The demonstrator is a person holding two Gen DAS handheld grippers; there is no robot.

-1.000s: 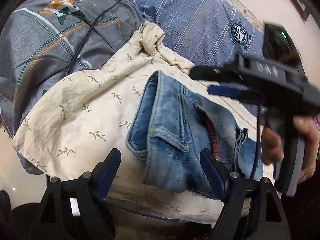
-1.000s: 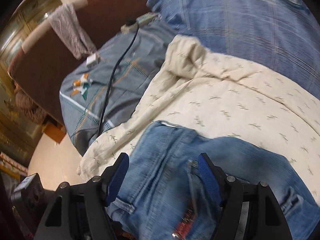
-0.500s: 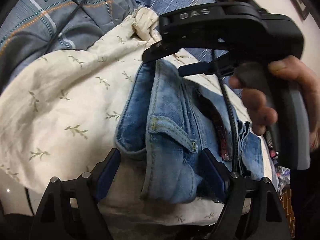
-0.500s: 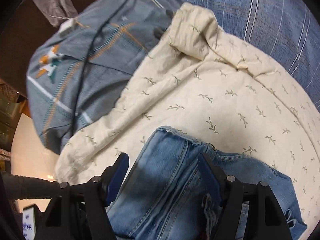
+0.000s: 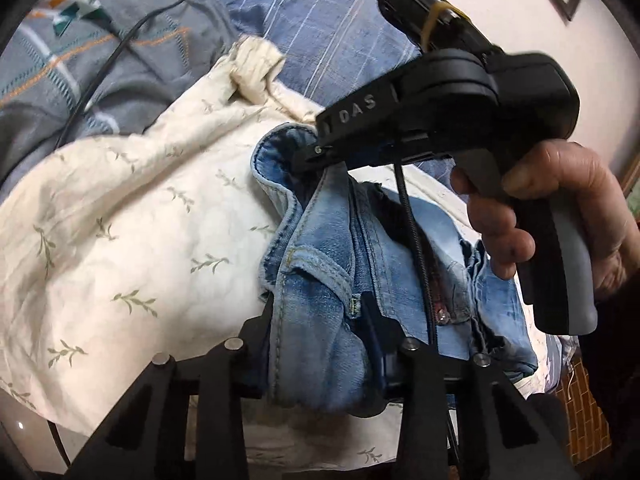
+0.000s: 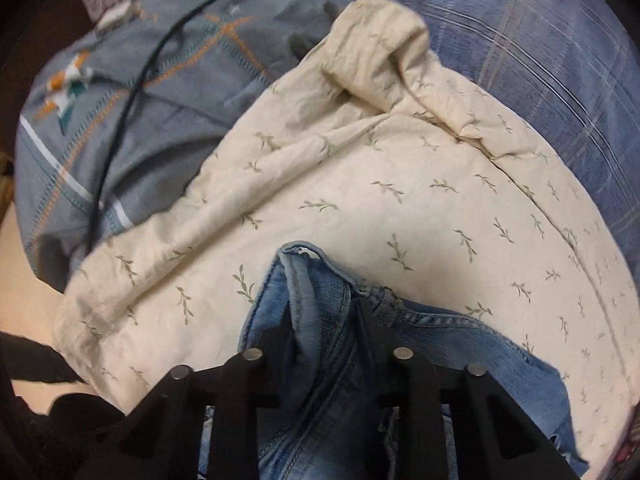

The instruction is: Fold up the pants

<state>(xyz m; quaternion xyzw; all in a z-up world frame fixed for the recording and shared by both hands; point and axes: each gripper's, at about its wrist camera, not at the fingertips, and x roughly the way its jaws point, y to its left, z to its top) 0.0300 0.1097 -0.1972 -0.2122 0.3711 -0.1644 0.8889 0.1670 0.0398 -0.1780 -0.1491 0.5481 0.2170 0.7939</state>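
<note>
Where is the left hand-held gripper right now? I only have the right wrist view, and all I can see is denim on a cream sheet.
Observer: The left hand-held gripper is at the near edge of the jeans. Its jaws are closing with a bunched fold of denim between them.
Operator: How does the right one look from that side?
Observer: The right hand-held gripper is closing on the far waistband corner, and the denim peaks up into its tip.
Operator: Is anything lying across the jeans?
Observer: A black cable hangs down from that gripper over the middle of the jeans.
</note>
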